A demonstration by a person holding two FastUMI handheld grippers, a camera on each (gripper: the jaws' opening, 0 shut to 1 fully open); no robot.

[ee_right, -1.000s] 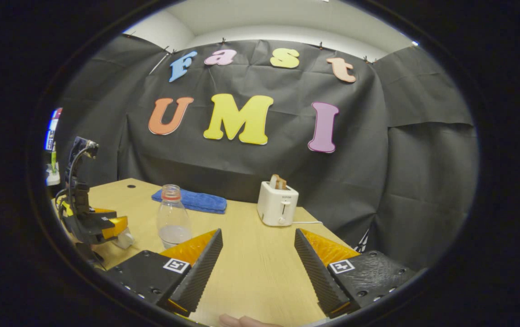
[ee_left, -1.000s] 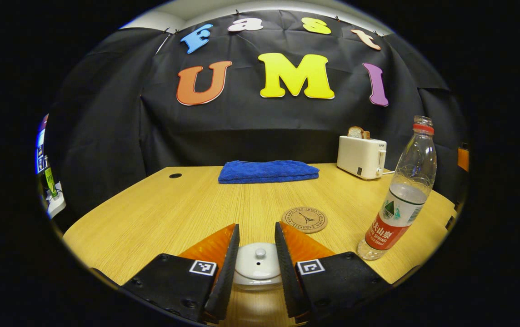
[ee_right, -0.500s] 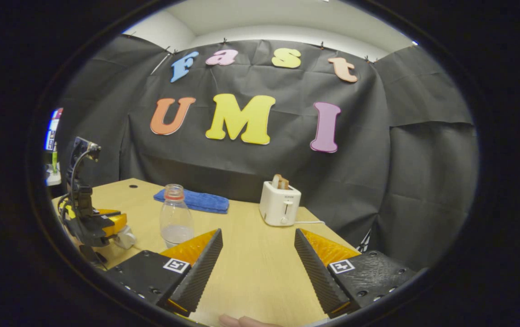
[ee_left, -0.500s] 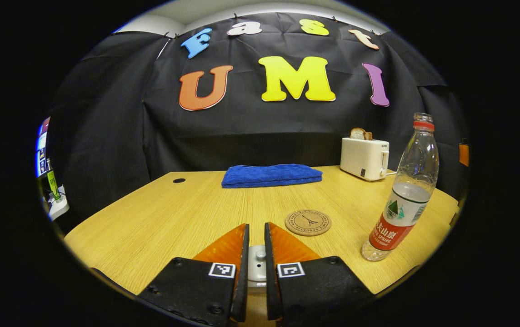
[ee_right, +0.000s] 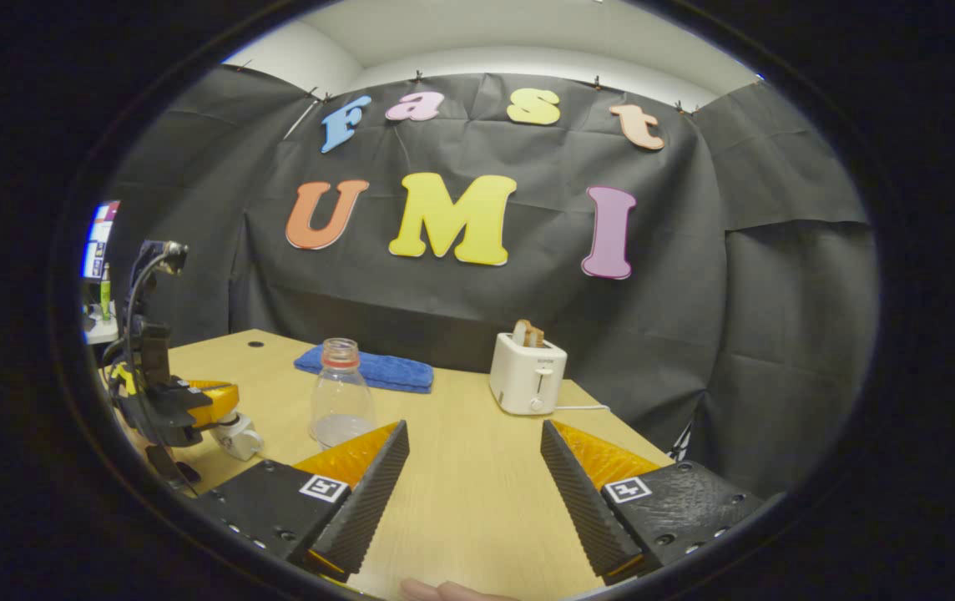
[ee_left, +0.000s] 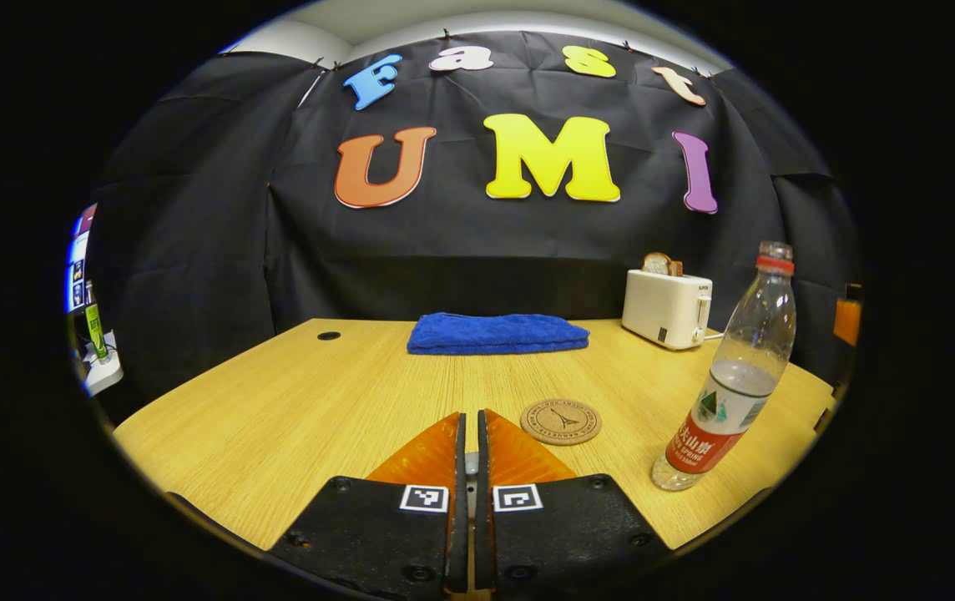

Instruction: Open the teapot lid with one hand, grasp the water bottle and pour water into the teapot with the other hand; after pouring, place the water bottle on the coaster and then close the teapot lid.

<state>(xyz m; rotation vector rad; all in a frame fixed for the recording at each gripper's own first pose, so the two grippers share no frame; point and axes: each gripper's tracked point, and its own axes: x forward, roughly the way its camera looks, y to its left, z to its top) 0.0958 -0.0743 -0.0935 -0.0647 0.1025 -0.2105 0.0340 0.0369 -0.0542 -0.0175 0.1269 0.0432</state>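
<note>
- In the left gripper view, the left gripper [ee_left: 467, 451] has its fingers drawn almost together, with a sliver of pale white showing in the narrow gap between them; this is probably the knob of the teapot lid [ee_left: 467, 463], though too little shows to be sure.
- In the right gripper view, the same gripper sits at the far left over a small white teapot [ee_right: 237, 436] on the wooden table [ee_right: 461, 492].
- The right gripper [ee_right: 473, 467] hangs above the table with its fingers spread wide apart and nothing between them.
- The water bottle [ee_left: 732, 380] stands upright on the table to the right of the left gripper, cap off, with water in its lower part.
- The round cork coaster [ee_left: 561, 421] lies flat on the table between the left gripper's fingers and the bottle, touching neither.
- A folded blue towel [ee_left: 497, 333] lies at the back of the table near the wall.
- A white toaster [ee_left: 666, 308] with bread in its slot stands at the back right, beyond the bottle.
- A fingertip [ee_right: 436, 591] shows at the bottom edge of the right gripper view.
</note>
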